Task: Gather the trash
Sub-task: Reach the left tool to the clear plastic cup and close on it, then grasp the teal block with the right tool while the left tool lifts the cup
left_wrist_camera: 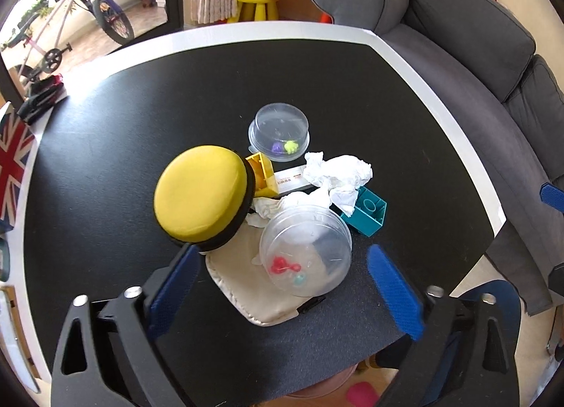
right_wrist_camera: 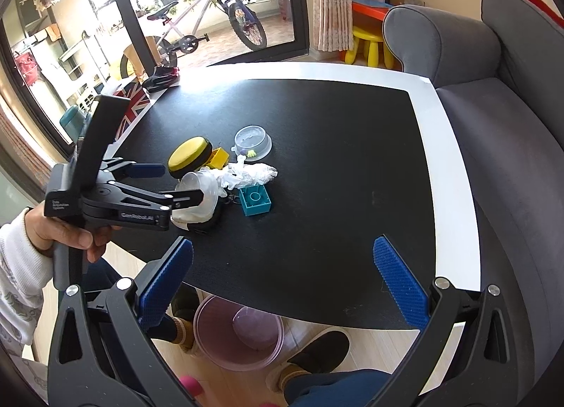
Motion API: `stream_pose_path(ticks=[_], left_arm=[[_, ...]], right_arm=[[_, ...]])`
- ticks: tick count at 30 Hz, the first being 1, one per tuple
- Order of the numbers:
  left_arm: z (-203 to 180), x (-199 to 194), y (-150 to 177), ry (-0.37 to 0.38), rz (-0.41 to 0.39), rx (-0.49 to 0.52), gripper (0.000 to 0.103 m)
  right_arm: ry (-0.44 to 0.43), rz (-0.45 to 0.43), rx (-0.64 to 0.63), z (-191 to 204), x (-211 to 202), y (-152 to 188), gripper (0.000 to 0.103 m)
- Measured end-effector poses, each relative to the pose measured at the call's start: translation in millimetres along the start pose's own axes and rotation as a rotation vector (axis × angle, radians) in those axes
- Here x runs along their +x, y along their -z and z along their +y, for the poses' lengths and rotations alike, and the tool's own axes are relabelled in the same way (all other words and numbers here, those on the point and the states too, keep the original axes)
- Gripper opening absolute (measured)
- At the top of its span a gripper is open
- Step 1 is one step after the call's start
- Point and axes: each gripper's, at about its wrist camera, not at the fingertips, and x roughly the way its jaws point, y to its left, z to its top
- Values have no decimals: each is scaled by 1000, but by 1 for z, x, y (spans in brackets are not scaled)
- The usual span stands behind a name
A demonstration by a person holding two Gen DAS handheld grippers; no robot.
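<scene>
step: approach, judged | left gripper (left_wrist_camera: 282, 287) jaws wide, straddling clear cup (left_wrist_camera: 306, 252), no contact | right gripper (right_wrist_camera: 282, 283) open, idle | crumpled tissue (left_wrist_camera: 338, 174) just behind cup | next: likely close on cup

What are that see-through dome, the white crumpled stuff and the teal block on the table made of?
The dome looks like thin clear plastic, glossy: small coloured toys show through it. The white crumpled stuff looks like tissue or paper, matte with soft creases. The teal block seems hard moulded plastic, smooth with sharp edges and a round stud socket.
</scene>
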Motion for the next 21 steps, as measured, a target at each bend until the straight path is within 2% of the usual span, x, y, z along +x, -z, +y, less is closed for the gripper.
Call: stream_pose_path(ticks=[3, 7, 14, 21], left_arm=[[-1, 6, 0, 0, 8, 3, 77], [-3, 9, 1, 21, 19, 13, 56], [-3, 10, 3, 39, 9, 18, 56], [1, -7, 4, 42, -24, 22, 56]], right_arm=[[0, 1, 1, -1, 1, -1, 100], [0, 3, 1, 0, 1, 0, 100], [-4, 8, -1, 0, 5, 0, 100], [-15, 12, -12, 4, 11, -2, 100]])
